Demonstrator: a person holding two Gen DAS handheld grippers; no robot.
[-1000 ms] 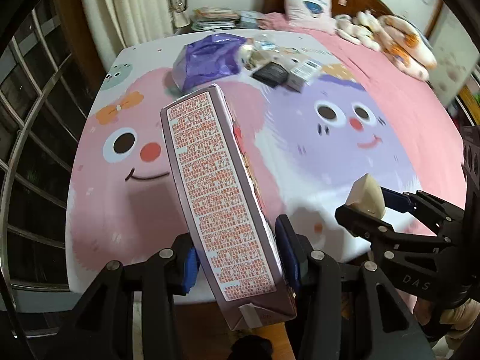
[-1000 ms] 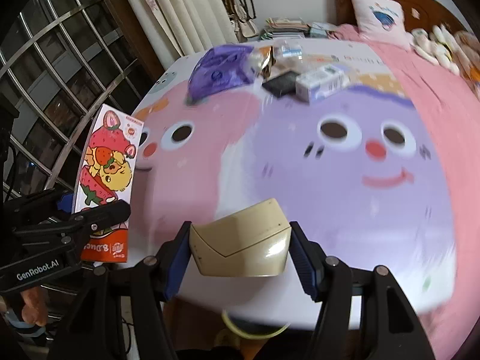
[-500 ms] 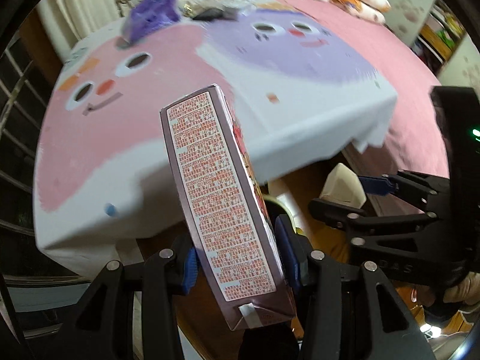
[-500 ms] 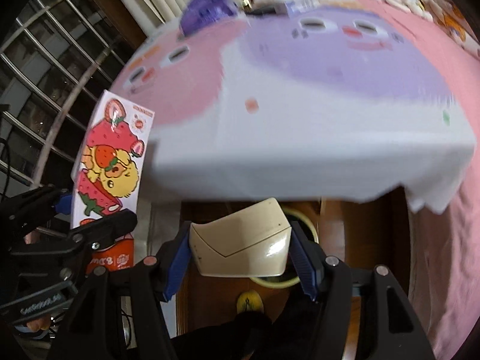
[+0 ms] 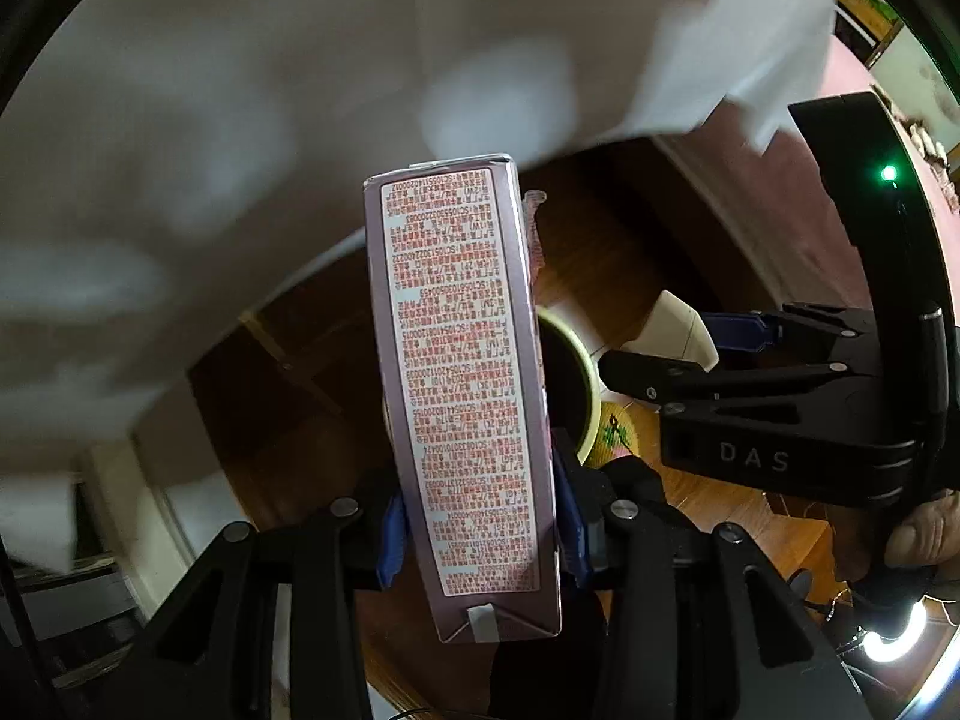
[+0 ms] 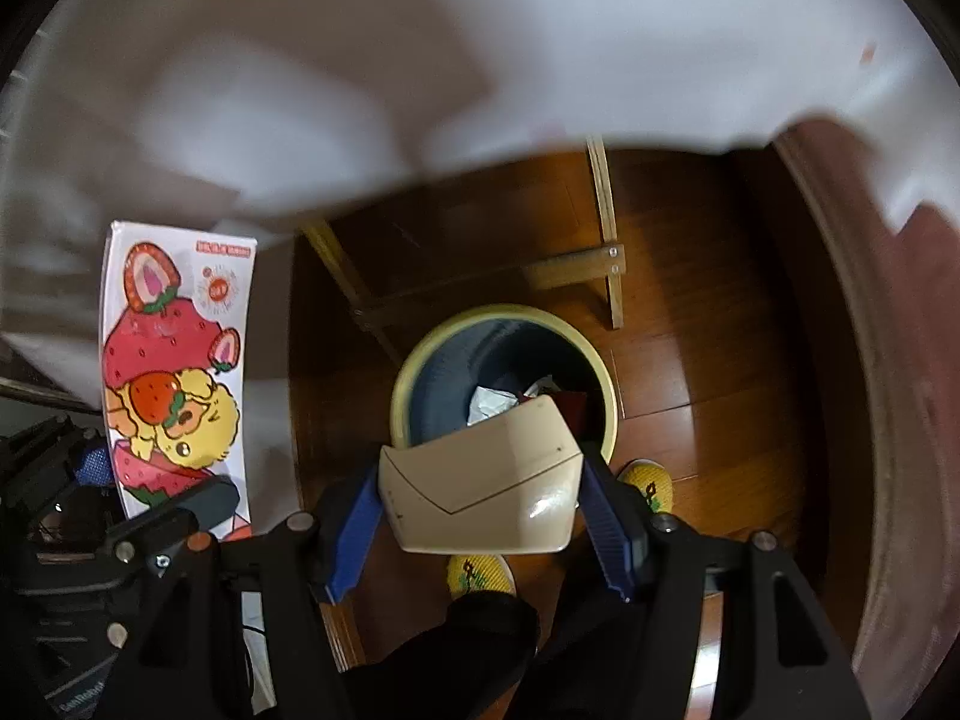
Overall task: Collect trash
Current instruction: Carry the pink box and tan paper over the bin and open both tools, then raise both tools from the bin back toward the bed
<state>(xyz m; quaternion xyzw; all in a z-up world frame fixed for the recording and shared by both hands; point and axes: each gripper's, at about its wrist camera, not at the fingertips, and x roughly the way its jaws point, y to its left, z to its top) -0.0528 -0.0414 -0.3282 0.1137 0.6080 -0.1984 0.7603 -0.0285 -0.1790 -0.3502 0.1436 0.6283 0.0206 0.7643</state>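
My left gripper (image 5: 480,534) is shut on a tall pink strawberry snack box (image 5: 465,396), held upright; its picture side shows in the right wrist view (image 6: 174,384). My right gripper (image 6: 480,516) is shut on a beige folded carton (image 6: 480,480), also seen in the left wrist view (image 5: 675,333). A round trash bin (image 6: 414,372) with a pale yellow rim and dark liner stands on the wooden floor just below and beyond the carton; crumpled paper lies inside. In the left wrist view the bin (image 5: 585,372) is partly hidden behind the box.
The white tablecloth edge (image 6: 420,60) hangs above the bin. Wooden table legs and a crossbar (image 6: 576,270) stand behind the bin. Yellow slippers (image 6: 480,576) are on the floor beside it. A pink bed side (image 6: 912,360) is on the right.
Both grippers have swung down from the tabletop to below the table edge. The trash bin has come into full view under the carton. Both still hold their items.
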